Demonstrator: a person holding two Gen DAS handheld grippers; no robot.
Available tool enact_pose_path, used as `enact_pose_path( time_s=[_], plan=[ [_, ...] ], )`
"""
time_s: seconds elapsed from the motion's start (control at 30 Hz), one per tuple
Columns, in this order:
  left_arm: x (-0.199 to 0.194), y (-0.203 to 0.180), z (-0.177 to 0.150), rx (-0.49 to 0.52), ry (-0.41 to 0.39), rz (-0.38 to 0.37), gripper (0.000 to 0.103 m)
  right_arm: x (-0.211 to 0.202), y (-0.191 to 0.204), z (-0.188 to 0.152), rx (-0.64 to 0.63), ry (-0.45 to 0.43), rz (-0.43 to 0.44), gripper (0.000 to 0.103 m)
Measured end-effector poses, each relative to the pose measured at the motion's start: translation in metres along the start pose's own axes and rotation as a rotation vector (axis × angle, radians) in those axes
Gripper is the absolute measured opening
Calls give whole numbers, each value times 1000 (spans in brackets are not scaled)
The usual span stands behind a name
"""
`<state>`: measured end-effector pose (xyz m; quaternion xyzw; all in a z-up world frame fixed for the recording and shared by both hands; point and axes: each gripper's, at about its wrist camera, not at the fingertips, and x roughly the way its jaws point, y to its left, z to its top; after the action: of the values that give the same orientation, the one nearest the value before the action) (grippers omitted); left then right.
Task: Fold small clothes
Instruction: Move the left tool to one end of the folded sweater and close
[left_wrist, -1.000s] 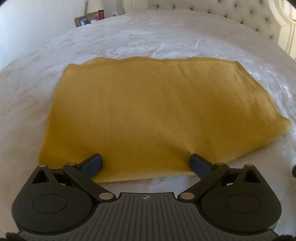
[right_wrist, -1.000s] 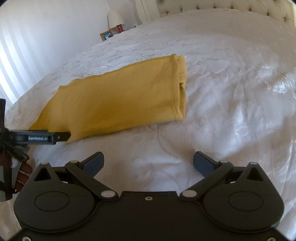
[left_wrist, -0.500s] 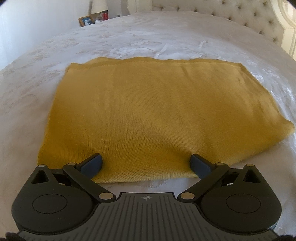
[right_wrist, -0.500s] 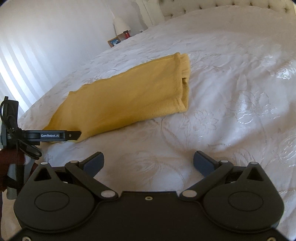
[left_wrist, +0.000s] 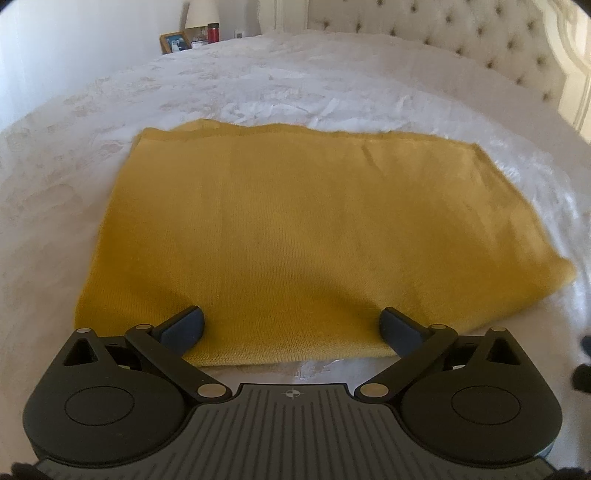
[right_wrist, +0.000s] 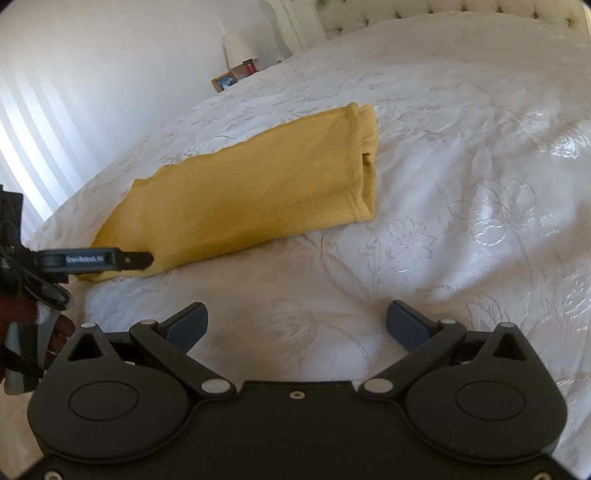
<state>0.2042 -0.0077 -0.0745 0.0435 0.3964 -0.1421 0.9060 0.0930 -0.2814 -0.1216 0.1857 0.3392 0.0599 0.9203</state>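
Note:
A mustard-yellow knit garment (left_wrist: 295, 236) lies folded flat as a rectangle on the white bedspread (left_wrist: 258, 85). My left gripper (left_wrist: 291, 325) is open, its two fingers spread over the garment's near edge, holding nothing. In the right wrist view the same garment (right_wrist: 258, 192) lies ahead to the left, its open hem end facing right. My right gripper (right_wrist: 297, 326) is open and empty over bare bedspread (right_wrist: 461, 221), a short way in front of the garment. The left gripper's side (right_wrist: 96, 260) shows at that view's left edge, at the garment's corner.
A tufted headboard (left_wrist: 480, 40) stands at the bed's far end. A nightstand holds a lamp (left_wrist: 199, 14), a picture frame (left_wrist: 175, 41) and a red jar (left_wrist: 213, 32). A white wall (right_wrist: 92, 74) runs along the left side of the bed.
Both grippers stay open. The left view has drawn back and lifted a little from the garment. The right gripper has shifted, so the garment sits slightly higher and more central in its view.

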Motion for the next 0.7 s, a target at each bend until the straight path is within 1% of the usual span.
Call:
enact_pose_path(
  time_s=[0.1, 0.13, 0.27, 0.4, 0.57, 0.63, 0.7],
  plan=[
    [-7, 9, 4, -38, 3, -69, 103, -1, 1, -1, -11, 0, -4, 103],
    [-10, 14, 5, -55, -5, -78, 103, -1, 2, -1, -16, 1, -6, 103],
    [-25, 38, 15, -120, -55, -54, 103, -1, 7, 0, -46, 14, -24, 103],
    [-29, 62, 29, -127, -79, -12, 103, -1, 14, -2, -93, 11, -29, 103],
    [-25, 94, 41, -129, -88, 41, 103, -4, 22, -6, -143, -31, 25, 103],
    [-18, 103, 42, -132, -71, 38, 103, -5, 25, -7, -156, -51, 46, 103],
    [-8, 111, 43, -136, -51, 18, 103, -6, 28, -9, -164, -67, 68, 103]
  ],
)
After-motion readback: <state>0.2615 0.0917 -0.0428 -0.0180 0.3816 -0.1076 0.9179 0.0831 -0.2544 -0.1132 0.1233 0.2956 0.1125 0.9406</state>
